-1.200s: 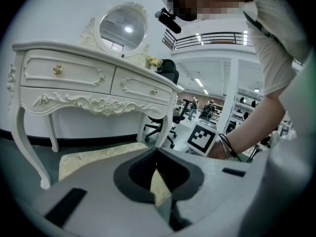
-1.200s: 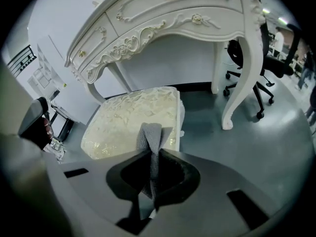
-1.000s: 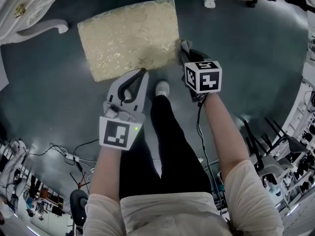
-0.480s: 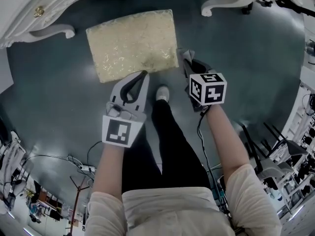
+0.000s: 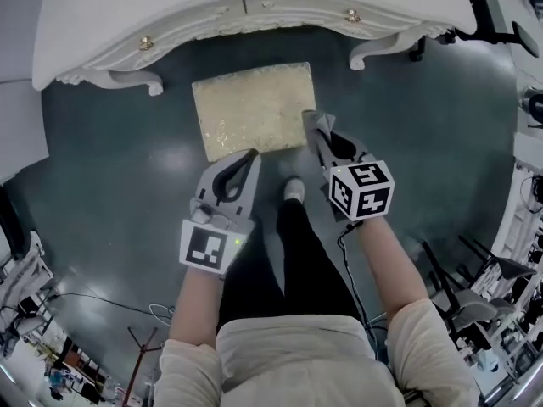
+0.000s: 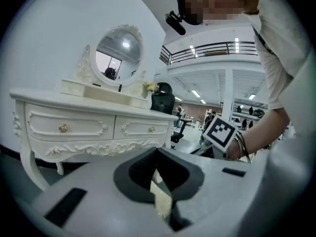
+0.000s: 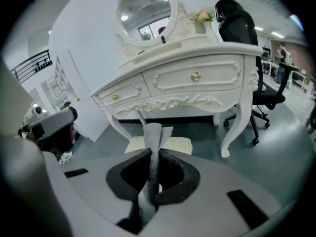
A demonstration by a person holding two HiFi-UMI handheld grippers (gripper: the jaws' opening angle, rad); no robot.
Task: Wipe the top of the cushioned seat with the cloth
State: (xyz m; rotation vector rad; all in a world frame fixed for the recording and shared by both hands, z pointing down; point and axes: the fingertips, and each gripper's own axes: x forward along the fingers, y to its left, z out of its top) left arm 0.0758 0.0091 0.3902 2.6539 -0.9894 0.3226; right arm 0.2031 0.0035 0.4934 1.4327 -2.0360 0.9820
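The cushioned seat (image 5: 253, 109), a cream rectangle with a shiny pattern, stands on the dark floor in front of the white dressing table (image 5: 246, 2). My right gripper (image 5: 318, 136) is shut on a grey cloth (image 5: 316, 124) that sticks up past its tips, just off the seat's near right corner. In the right gripper view the cloth (image 7: 152, 147) is pinched upright, with the seat (image 7: 177, 144) beyond it. My left gripper (image 5: 243, 161) hovers near the seat's front edge, jaws shut with nothing in them; a strip of seat (image 6: 160, 201) shows behind them.
The dressing table (image 7: 182, 78) carries an oval mirror (image 7: 144, 8); its curved legs (image 5: 380, 47) flank the seat. A black office chair (image 7: 247, 43) stands to the right. The person's dark-trousered leg and shoe (image 5: 293, 191) are between the grippers. Cables and equipment line the floor's edges.
The view has pulled back: seat and grippers look smaller and the whole dressing table top now shows. The right gripper keeps hold of the cloth near the seat's right corner.
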